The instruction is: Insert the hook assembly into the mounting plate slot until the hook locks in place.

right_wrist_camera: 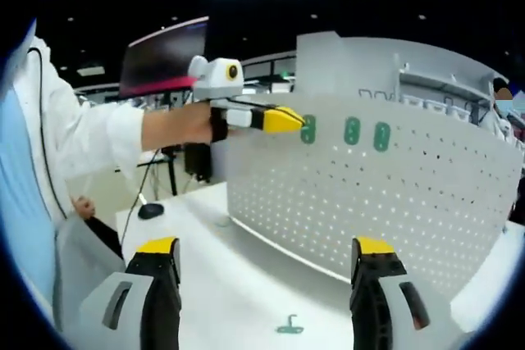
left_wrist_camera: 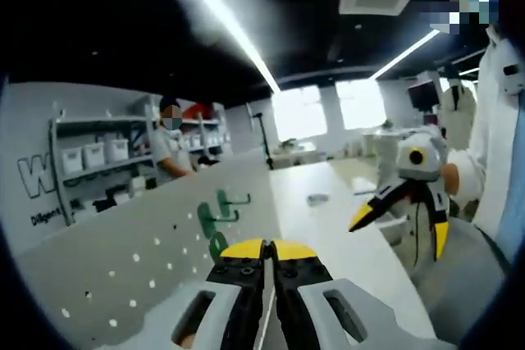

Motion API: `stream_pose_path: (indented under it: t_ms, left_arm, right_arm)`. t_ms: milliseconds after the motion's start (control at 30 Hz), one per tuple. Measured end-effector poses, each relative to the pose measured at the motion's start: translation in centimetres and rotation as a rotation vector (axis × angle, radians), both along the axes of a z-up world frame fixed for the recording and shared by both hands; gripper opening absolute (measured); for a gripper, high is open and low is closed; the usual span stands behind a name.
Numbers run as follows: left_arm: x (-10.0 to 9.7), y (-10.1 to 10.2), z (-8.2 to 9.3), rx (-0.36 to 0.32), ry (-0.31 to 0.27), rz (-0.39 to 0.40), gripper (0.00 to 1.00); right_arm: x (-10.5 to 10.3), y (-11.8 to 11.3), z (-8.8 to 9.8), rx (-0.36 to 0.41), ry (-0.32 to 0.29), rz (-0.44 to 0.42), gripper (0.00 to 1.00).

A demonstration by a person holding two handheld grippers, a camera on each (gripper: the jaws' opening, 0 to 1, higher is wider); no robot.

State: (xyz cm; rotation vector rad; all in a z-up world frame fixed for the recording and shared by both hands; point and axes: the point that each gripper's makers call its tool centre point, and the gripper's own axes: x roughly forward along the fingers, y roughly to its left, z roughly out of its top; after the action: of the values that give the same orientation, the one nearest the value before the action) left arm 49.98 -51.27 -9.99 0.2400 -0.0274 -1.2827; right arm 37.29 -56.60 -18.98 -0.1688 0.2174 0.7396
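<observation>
L tongs (left_wrist_camera: 264, 253) were clamped on a green hook (right_wrist_camera: 308, 129) at the white pegboard (right_wrist_camera: 394, 194), w/ two more hooks mounted beside it. R tongs (right_wrist_camera: 267, 253) stood wide apart over the table (right_wrist_camera: 238, 284), where another small green hook (right_wrist_camera: 288, 327) lay.

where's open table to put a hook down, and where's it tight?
Free: the white table in front of the pegboard, between the open right gripper and the board's foot, apart from one loose green hook. Also the tabletop right of the board in the left gripper view. Crowded: the board's top row, where the left gripper, shut on a green hook, sits beside two mounted hooks.
</observation>
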Motion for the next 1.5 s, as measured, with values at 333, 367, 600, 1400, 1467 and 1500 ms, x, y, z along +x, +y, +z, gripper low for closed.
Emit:
stream_pose_path:
  t_ms: [333, 367, 600, 1400, 1467, 1500]
  left_arm:
    - [1.6, -0.6, 0.6, 0.038, -0.035, 0.003, 0.03]
    - [1.9, -0.5, 0.5, 0.046, -0.034, 0.002, 0.03]
    - [2.8, -0.3, 0.7, 0.055, -0.043, -0.003, 0.03]
    - [4.0, -0.2, 0.0, 0.075, -0.039, 0.008, 0.03]
    - [4.0, -0.2, -0.1, 0.072, -0.04, 0.01, 0.03]
    - [4.0, -0.2, -0.1, 0.068, -0.043, 0.01, 0.03]
  right_arm:
    - [0.4, -0.2, 0.3, -0.006, -0.01, -0.006, 0.86]
    - [0.4, -0.3, 0.3, -0.007, -0.01, -0.006, 0.86]
    - [0.6, -0.5, 0.3, -0.016, -0.008, -0.008, 0.86]
    - [0.7, -0.7, -0.2, -0.035, -0.001, -0.012, 0.85]
    - [0.7, -0.6, -0.3, -0.037, -0.001, -0.011, 0.85]
    - [0.7, -0.6, -0.3, -0.037, -0.002, -0.01, 0.85]
